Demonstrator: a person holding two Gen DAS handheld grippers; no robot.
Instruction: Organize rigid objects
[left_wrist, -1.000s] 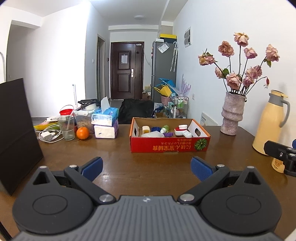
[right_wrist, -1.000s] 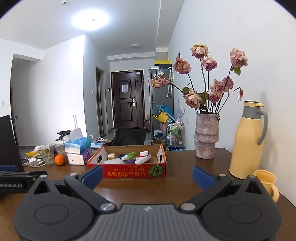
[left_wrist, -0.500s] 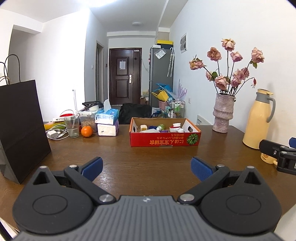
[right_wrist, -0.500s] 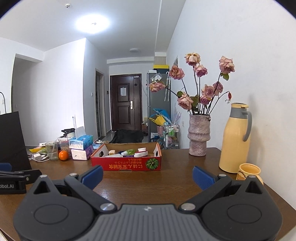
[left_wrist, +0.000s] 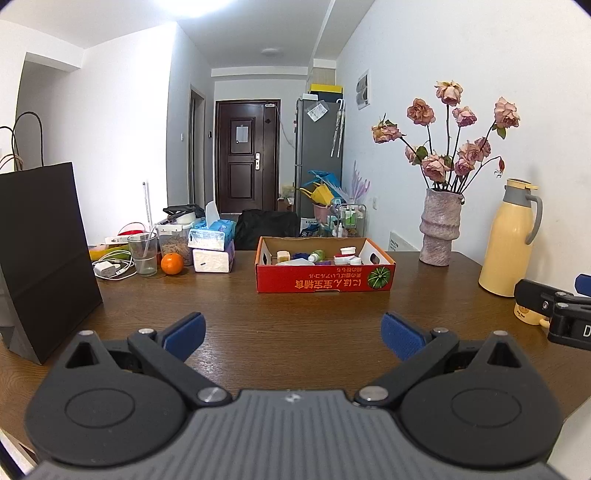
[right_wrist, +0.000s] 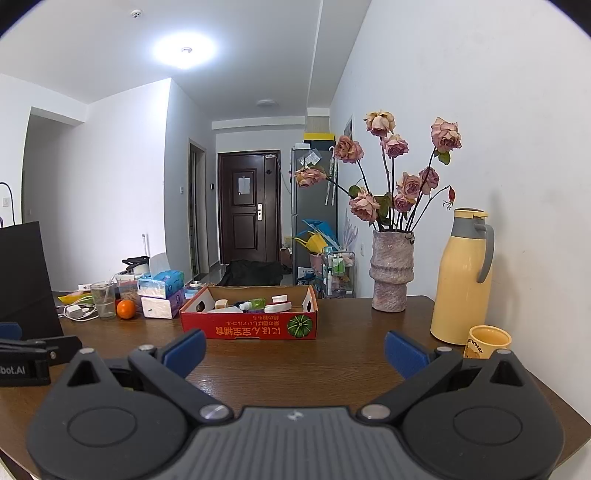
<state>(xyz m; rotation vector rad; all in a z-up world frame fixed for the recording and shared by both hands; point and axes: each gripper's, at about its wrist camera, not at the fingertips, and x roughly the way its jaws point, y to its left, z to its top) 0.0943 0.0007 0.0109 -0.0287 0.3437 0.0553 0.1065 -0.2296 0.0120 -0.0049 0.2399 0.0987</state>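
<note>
A red cardboard box (left_wrist: 325, 282) (right_wrist: 249, 326) stands in the middle of the brown table, holding several small bottles and jars (left_wrist: 317, 255) (right_wrist: 255, 303). My left gripper (left_wrist: 291, 334) is open and empty, over the table's near part, well short of the box. My right gripper (right_wrist: 293, 350) is open and empty too, near the table's front right. Each gripper's body shows at the edge of the other's view: the right one (left_wrist: 554, 314), the left one (right_wrist: 33, 354).
A black paper bag (left_wrist: 40, 254) stands at the left. A glass (left_wrist: 143, 253), an orange (left_wrist: 172, 264), a charger and tissue packs (left_wrist: 212, 245) sit at the back left. A vase of roses (left_wrist: 441, 230), a yellow thermos (left_wrist: 508, 251) and a yellow mug (right_wrist: 487, 341) stand at the right.
Both grippers have drawn back and risen from the box, which now looks smaller and farther. Both stay open and empty.
</note>
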